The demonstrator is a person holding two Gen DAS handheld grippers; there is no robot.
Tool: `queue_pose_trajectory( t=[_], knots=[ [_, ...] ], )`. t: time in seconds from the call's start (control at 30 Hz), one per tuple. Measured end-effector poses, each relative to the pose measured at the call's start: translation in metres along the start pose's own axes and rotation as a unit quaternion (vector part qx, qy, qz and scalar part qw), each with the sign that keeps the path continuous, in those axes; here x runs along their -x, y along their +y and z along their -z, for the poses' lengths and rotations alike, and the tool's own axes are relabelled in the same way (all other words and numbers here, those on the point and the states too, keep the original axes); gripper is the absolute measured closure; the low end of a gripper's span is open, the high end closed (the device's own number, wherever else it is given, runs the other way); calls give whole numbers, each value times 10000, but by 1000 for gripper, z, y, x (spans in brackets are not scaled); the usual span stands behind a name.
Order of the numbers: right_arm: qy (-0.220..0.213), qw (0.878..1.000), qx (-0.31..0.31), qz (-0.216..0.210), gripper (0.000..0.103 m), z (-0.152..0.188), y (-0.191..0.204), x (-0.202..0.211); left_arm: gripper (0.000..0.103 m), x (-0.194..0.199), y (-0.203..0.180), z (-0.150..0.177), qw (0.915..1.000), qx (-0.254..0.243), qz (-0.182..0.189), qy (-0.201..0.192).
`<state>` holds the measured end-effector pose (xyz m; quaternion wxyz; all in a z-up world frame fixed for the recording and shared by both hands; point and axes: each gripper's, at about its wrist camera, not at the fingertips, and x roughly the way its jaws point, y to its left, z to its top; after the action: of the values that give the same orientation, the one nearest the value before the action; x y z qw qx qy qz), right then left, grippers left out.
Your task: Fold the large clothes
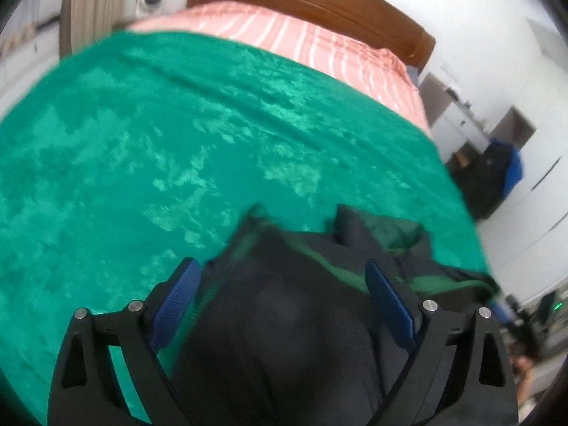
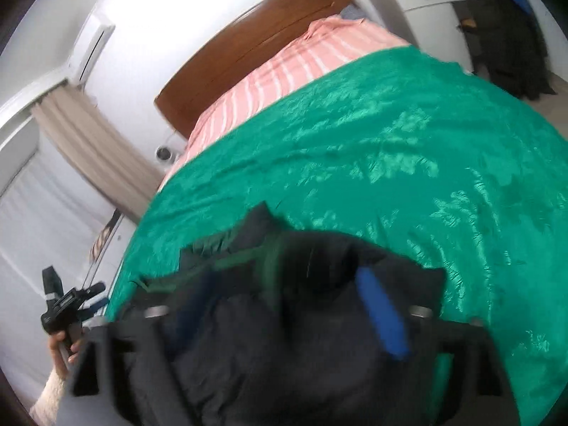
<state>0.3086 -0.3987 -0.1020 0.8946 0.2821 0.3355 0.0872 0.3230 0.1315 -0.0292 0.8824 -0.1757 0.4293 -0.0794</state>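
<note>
From my left camera I see the left gripper (image 1: 282,298) with its blue pads (image 1: 177,298) spread wide, and a dark garment (image 1: 284,319) with green trim bunched up between them. The cloth fills the gap but neither pad presses on it, so I read this gripper as open with nothing clamped. The garment lies at the near edge of the bed (image 1: 319,14), on the shiny green bedspread (image 1: 159,124). Past the spread I see a pink striped sheet (image 1: 301,39) and a brown wooden headboard.

My right camera is blurred. The right gripper (image 2: 280,305) also stands wide, one blue pad (image 2: 383,312) clear, the other dim. The garment (image 2: 266,337) is heaped between and over its fingers; I cannot tell whether any fold is pinched. At far left a hand (image 2: 62,351) holds the other handle beside the bed, near a beige curtain (image 2: 88,149).
</note>
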Motion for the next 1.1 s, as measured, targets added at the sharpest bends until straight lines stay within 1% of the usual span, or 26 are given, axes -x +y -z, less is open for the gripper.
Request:
queue_pose_trajectory(
  t=[0.07, 0.1, 0.17, 0.2, 0.23, 0.27, 0.3, 0.33, 0.37, 0.4, 0.43, 0.47, 0.5, 0.53, 0.57, 0.6, 0.73, 1.1],
  knots=[
    [-257, 9990, 315, 204, 13, -3, 11, 14, 7, 19, 1, -1, 9993, 59, 239, -279],
    [-372, 9970, 585, 356, 12, -5, 23, 21, 3, 24, 0, 3, 9988, 18, 299, -385],
    [-605, 9904, 1143, 480, 5, -7, 54, 27, 1, 24, -18, 7, 9970, -239, 371, -639],
    [-670, 9858, 1457, 491, 3, -8, 73, 21, 1, 17, -30, 8, 9962, -434, 328, -678],
    [-652, 9820, 1707, 484, 2, -8, 89, 11, 1, 5, -49, 13, 9940, -827, 181, -698],
    [-568, 9763, 2037, 458, 2, -4, 109, -7, 1, -2, -64, 16, 9916, -1080, 48, -714],
    [-498, 9726, 2225, 463, 2, -1, 120, -21, 1, -14, -77, 20, 9883, -1335, -113, -734],
    [-403, 9661, 2485, 578, 2, 5, 130, -43, 1, -36, -89, 26, 9828, -1643, -384, -749],
    [-323, 9604, 2660, 767, 2, 12, 132, -64, 1, -50, -94, 30, 9795, -1779, -597, -727],
    [-119, 9550, 2781, 1028, 2, 19, 128, -90, 1, -66, -95, 33, 9765, -1875, -836, -651],
    [166, 9520, 2793, 1239, 3, 28, 119, -114, 1, -94, -89, 40, 9741, -1919, -1121, -427],
    [489, 9565, 2599, 1236, 3, 37, 100, -139, 0, -109, -80, 43, 9759, -1835, -1144, -288],
    [423, 9684, 2255, 976, 3, 38, 84, -143, 0, -116, -70, 45, 9814, -1625, -991, -252],
    [263, 9746, 2069, 821, 3, 37, 75, -142, 0, -115, -63, 45, 9852, -1433, -851, -400],
    [213, 9775, 1967, 730, 3, 37, 67, -143, 0, -116, -60, 45, 9853, -1409, -814, -522],
    [232, 9796, 1883, 657, 3, 38, 61, -144, 0, -117, -61, 46, 9848, -1438, -818, -533],
    [215, 9809, 1830, 621, 3, 44, 58, -145, 0, -125, -63, 54, 9803, -1582, -966, -676],
    [277, 9806, 1812, 693, 2, 48, 56, -159, 0, -137, -59, 59, 9812, -1562, -940, -639]
  ],
)
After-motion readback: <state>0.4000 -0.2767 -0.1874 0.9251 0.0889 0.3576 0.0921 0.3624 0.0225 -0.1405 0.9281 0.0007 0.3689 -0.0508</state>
